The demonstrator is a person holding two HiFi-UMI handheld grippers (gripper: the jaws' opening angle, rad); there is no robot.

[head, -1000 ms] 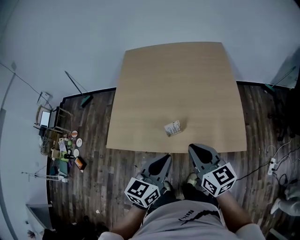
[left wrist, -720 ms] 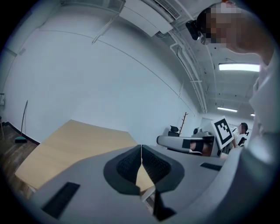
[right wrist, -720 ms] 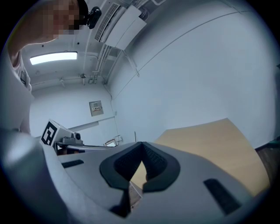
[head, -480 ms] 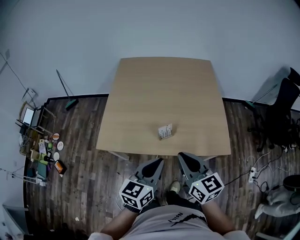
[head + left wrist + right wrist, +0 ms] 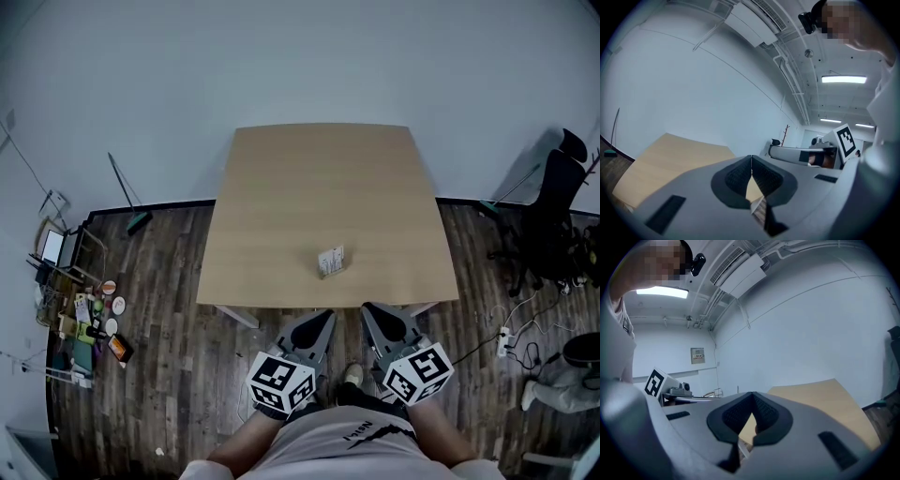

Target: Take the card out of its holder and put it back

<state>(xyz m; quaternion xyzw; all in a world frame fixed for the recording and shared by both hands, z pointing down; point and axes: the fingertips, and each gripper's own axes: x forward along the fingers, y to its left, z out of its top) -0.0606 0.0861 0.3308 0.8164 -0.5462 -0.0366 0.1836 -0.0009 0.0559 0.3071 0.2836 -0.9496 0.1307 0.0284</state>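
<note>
A small card holder with a card in it (image 5: 329,262) rests on the light wooden table (image 5: 319,178), near the front edge. Both grippers hover below that edge, close to the person's body and short of the holder. My left gripper (image 5: 323,320) is shut with nothing in it; in the left gripper view its ribbed pads (image 5: 740,176) meet at the tips (image 5: 751,157). My right gripper (image 5: 372,311) is shut and empty too, its pads (image 5: 764,413) touching at the tips (image 5: 752,394). The table top (image 5: 670,157) (image 5: 820,397) lies beyond the jaws in both gripper views.
A black office chair (image 5: 555,211) stands right of the table. A broom (image 5: 127,195) leans by the left wall, and a shelf with several small items (image 5: 86,314) is on the dark wood floor. A power strip with cables (image 5: 509,339) lies at the right.
The head camera has shifted, so the table sits slightly differently in the picture. Both grippers stay shut below the front edge. The card holder has not moved on the table.
</note>
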